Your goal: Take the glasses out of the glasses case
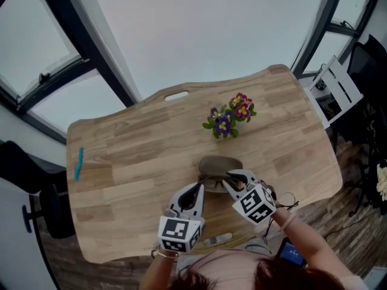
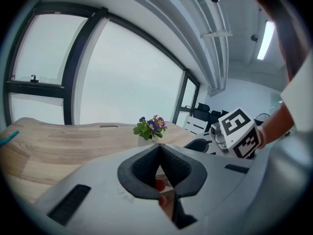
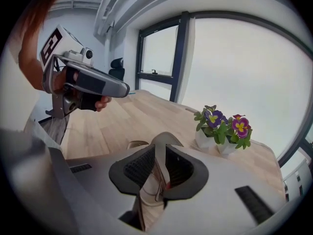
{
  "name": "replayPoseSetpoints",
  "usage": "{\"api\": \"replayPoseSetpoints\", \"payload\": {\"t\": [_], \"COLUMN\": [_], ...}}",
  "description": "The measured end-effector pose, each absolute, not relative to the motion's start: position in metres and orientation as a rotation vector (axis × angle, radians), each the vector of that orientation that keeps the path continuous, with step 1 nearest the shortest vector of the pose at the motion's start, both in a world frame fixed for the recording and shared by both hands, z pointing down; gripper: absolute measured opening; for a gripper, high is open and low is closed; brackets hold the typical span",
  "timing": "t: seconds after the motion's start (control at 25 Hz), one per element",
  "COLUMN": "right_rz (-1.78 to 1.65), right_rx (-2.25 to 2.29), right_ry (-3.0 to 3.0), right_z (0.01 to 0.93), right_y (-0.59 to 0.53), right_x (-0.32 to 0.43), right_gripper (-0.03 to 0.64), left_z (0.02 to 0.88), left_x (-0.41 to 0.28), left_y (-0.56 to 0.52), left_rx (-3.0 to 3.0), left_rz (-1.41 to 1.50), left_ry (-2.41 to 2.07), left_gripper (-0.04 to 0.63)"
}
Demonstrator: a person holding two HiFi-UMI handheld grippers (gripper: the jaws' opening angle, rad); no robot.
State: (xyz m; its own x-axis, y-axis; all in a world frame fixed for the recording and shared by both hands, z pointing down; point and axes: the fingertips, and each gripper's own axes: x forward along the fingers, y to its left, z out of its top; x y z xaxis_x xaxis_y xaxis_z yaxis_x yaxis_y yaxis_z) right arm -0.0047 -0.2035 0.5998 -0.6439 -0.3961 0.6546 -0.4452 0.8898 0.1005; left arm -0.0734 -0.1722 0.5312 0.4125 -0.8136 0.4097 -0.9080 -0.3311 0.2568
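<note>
An open grey-brown glasses case [image 1: 221, 163] lies on the wooden table [image 1: 133, 162] near its front, with its lid [image 3: 164, 140] standing up just past my right jaws. The thin-framed glasses [image 1: 213, 184] sit at the case's near side. My right gripper [image 1: 233, 177] reaches in from the right. In the right gripper view, this right gripper [image 3: 160, 153] is shut on the glasses frame [image 3: 155, 182]. My left gripper [image 1: 198, 189] hovers just left of the glasses. In the left gripper view, its jaws [image 2: 160, 148] meet at the tips, with nothing seen between them.
A small pot of purple and pink flowers [image 1: 228, 121] stands behind the case. A blue pen [image 1: 78, 163] lies at the table's left edge. A small white object [image 1: 217, 240] rests near the front edge. White and dark chairs [image 1: 335, 86] stand off to the right.
</note>
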Motion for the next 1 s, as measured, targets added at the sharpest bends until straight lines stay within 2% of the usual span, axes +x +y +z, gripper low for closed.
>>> {"api": "replayPoseSetpoints", "payload": {"t": [1.0], "right_rz": [0.033], "right_rx": [0.287], "right_ry": [-2.155], "right_z": [0.681], "right_y": [-0.201], "right_x": [-0.013], "right_gripper": [0.06], "left_z": [0.558], "left_x": [-0.082], "left_y": [-0.186], "left_rx": [2.146], "left_rz": [0.323], "left_ry": [-1.463], "left_gripper": [-0.003]}}
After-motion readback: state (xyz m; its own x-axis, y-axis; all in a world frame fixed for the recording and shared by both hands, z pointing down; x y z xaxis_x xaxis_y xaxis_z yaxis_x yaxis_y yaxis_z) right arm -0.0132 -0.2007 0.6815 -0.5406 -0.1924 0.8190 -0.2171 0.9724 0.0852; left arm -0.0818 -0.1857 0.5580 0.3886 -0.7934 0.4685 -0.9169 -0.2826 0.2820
